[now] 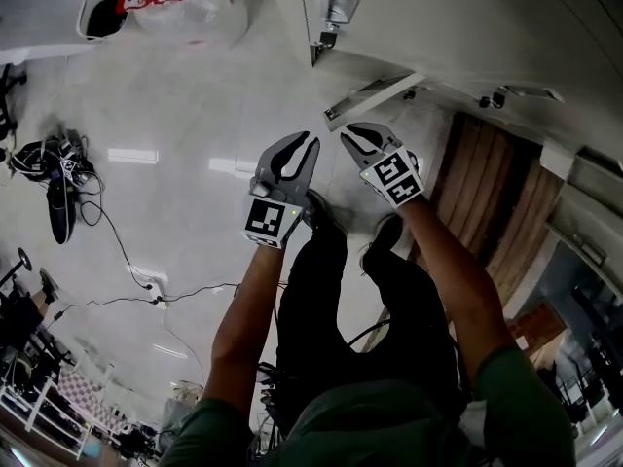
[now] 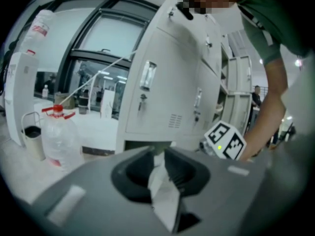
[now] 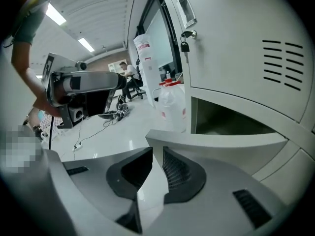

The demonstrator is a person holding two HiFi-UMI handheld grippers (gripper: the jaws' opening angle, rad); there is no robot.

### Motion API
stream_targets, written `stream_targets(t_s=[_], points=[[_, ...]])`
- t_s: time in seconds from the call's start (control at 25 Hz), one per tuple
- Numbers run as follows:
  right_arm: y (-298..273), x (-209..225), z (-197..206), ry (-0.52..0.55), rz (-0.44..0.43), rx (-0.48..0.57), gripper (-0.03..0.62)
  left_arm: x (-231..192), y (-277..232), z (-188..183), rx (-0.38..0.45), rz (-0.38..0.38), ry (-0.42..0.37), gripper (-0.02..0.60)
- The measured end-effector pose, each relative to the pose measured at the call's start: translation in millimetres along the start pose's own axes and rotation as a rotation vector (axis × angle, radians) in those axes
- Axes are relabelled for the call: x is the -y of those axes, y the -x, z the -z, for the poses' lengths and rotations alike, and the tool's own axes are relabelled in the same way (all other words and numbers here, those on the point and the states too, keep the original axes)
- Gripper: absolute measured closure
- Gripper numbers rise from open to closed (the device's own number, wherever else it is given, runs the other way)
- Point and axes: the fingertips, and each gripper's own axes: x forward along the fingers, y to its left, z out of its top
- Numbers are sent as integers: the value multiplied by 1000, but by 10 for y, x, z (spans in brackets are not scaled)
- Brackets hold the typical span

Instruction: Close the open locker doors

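Observation:
A white bottom locker door (image 1: 375,93) stands swung out from the white lockers (image 1: 458,27). In the right gripper view its edge (image 3: 221,140) runs just beyond the jaws, with the dark open compartment (image 3: 231,123) behind it. My right gripper (image 1: 348,132) is a short way below that door's free end. Its jaws (image 3: 157,151) are shut with nothing between them. My left gripper (image 1: 310,142) hovers beside it to the left over the floor, also shut and holding nothing (image 2: 158,154). The upper locker door (image 3: 236,43) is closed, with a key in its lock.
A large clear water bottle (image 1: 185,3) with a red cap stands on the floor left of the lockers. A tangle of cables (image 1: 58,178) lies at the far left. A wooden panel (image 1: 496,193) sits to the right. The person's legs are below the grippers.

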Motion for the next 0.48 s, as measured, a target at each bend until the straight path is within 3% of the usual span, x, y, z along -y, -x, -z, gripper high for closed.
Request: stream_targets(t_s=[0.16,0.28,0.48], points=[[-249,99,-235,-23,-21,19,533,-288,62,-131,-14,-67,20,517],[-287,483,-349,-48,16,-6,534,-456,-85,-263,-46,-79,25,517],[-329,861,-507,-63,113,25,542,-623,-136,-464,58,-54,-40,517]])
